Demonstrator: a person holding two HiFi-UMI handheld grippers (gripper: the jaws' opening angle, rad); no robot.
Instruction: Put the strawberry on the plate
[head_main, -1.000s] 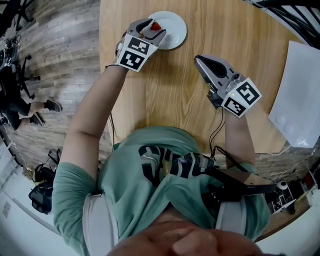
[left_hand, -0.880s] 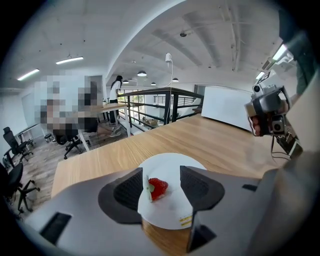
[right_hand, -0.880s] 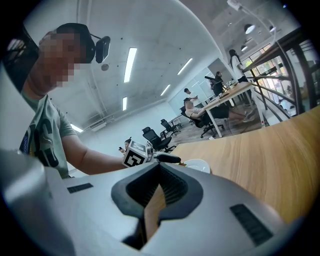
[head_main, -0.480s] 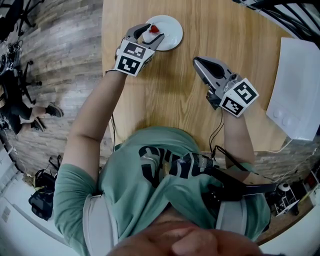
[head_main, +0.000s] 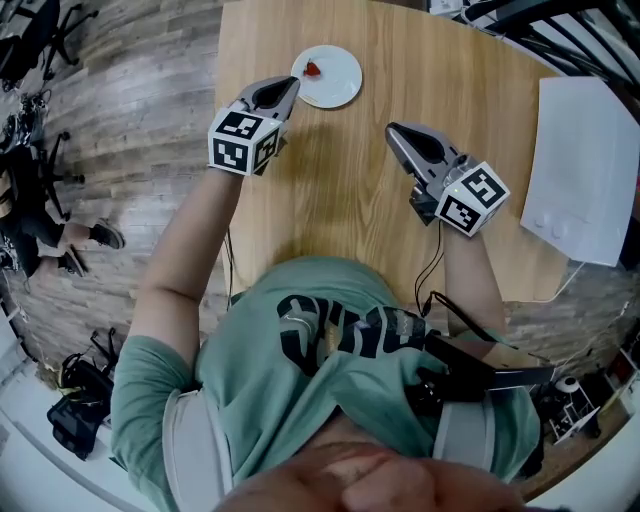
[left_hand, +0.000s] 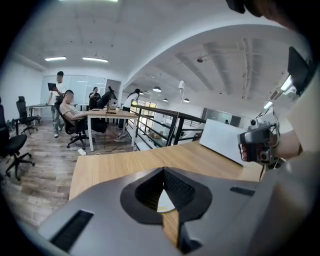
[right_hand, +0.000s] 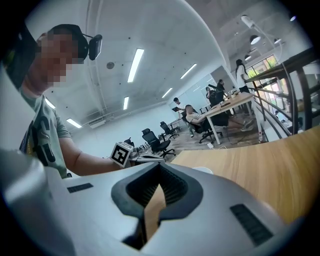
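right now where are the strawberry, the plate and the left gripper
strawberry (head_main: 312, 69), head view, middle of the red fruit
plate (head_main: 343, 82), head view, bare white part right of the fruit
left gripper (head_main: 292, 87), head view, tips of its jaws, just closed, nothing between them

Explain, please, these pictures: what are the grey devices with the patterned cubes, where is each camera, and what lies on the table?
There is no robot: a person holds a gripper in each hand, and the cubes are part of them. One picture comes from a camera on the person's head, looking down. The other two come from a camera on each gripper, looking along its jaws. On the table stands a white plate with the strawberry on it; a flat white object lies at the right. The left gripper is near the plate; its jaws have just closed on nothing. The right gripper is shut and empty.
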